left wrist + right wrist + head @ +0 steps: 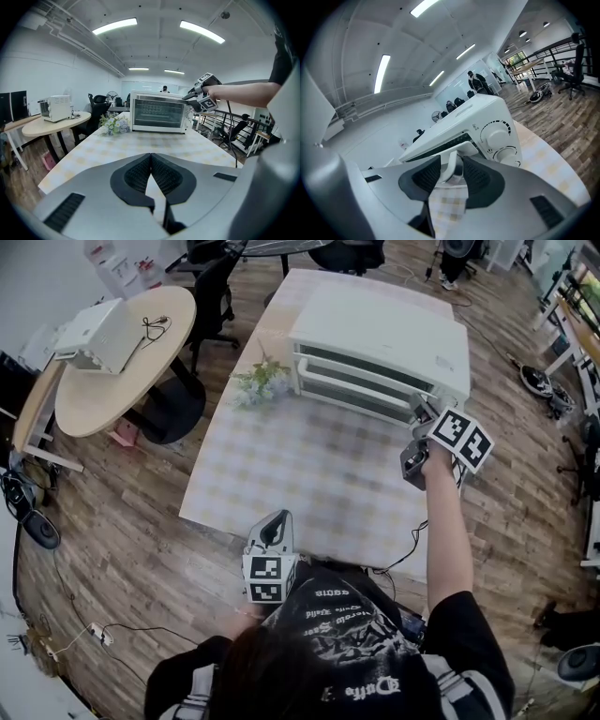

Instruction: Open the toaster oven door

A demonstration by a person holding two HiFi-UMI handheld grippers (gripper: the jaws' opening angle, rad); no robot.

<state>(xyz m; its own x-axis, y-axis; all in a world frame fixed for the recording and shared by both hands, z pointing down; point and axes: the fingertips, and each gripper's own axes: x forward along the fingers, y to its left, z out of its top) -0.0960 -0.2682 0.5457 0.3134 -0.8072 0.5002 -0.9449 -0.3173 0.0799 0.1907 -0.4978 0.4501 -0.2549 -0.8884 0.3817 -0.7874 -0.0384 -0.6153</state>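
right claw [451,169] is closed on the right end of the door handle [458,154], at the front of the toaster oven [384,334] on the table [281,484]. the grasp looks done; next i think it needs a pull outward and down. left claw [151,155] is pinched shut, empty. one oven, one handle, two knobs [496,136], one flower bunch [261,382].

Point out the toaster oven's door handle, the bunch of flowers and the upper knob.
door handle [453,163], right gripper view, the white end nearest the camera.
flowers [261,382], head view, middle of the bunch.
upper knob [497,137], right gripper view, its round face.
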